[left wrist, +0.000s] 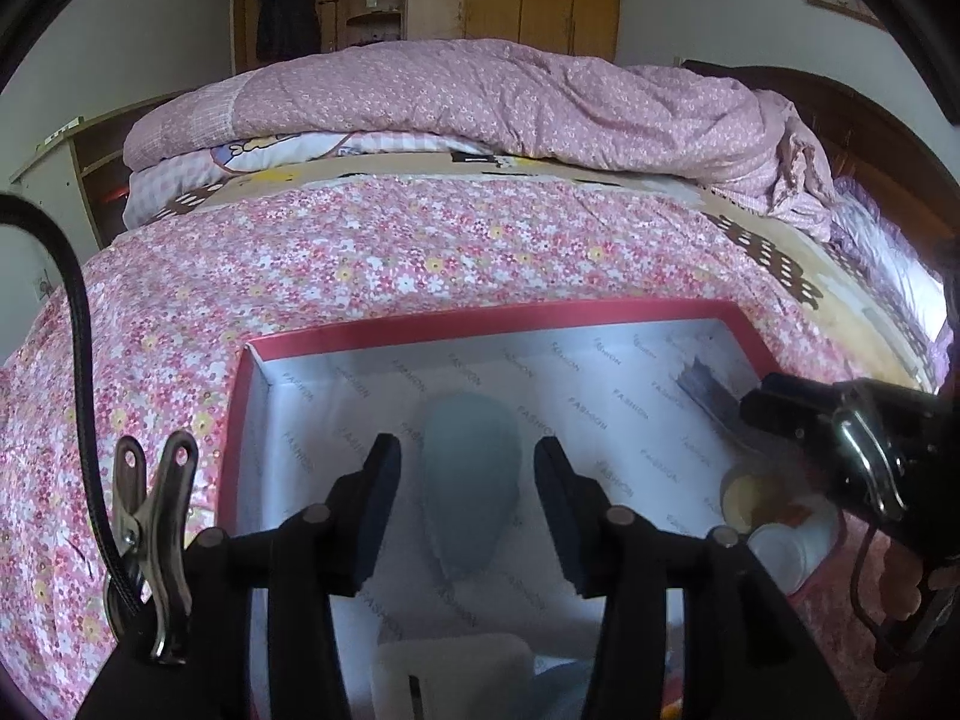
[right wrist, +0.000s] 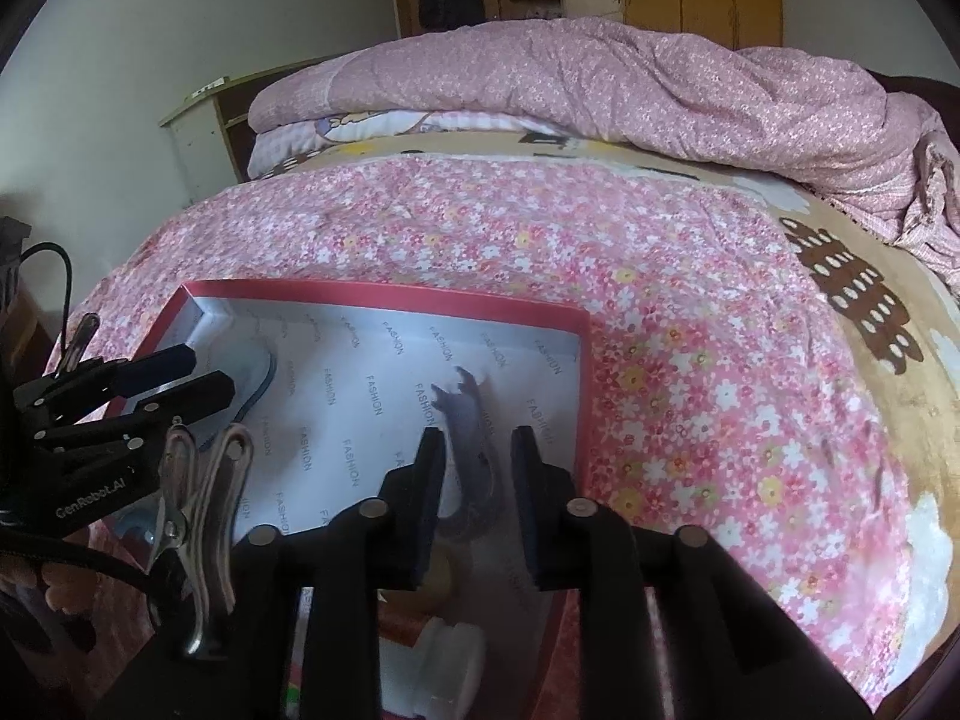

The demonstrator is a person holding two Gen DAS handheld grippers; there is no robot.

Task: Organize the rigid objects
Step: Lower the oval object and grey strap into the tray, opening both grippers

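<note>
Pink floral cloth point(left wrist: 372, 252) covered the bed, and on it lay a red-rimmed box point(left wrist: 480, 319) lined with white paper printed FASHION. At the far left of the left wrist view a black cable point(left wrist: 81, 360) curved down beside a metal clip point(left wrist: 157, 516) fixed to the gripper's body. The left gripper point(left wrist: 467, 501) hung over the box with its jaws partly apart, and between them — though not touched by either pad — lay a pale blue teardrop-shaped thing point(left wrist: 471, 480) on the paper. The pads point(left wrist: 381, 516) stood clear of it on both sides, so nothing was held. Further right in that view a grey toy point(left wrist: 711, 387) lay in the box's right corner, with a yellowish round thing point(left wrist: 744, 498) and a white lid point(left wrist: 780, 546) near the box's right wall. The right gripper came in from the right edge above them.

In the right wrist view the left gripper point(right wrist: 180, 378) showed at the left over the blue thing point(right wrist: 255, 375). Toward the middle, the right gripper point(right wrist: 477, 510) hovered low over the box point(right wrist: 384, 289), jaws a narrow gap apart; the grey toy point(right wrist: 465, 414) lay on the paper between and beyond the fingers point(right wrist: 429, 510), apparently free of both pads. A white jar point(right wrist: 450, 654) sat below the fingers. To the right the cloth ran on to a tan cartoon sheet point(right wrist: 864, 300), and a pink quilt point(right wrist: 600, 78) was heaped behind.
</note>
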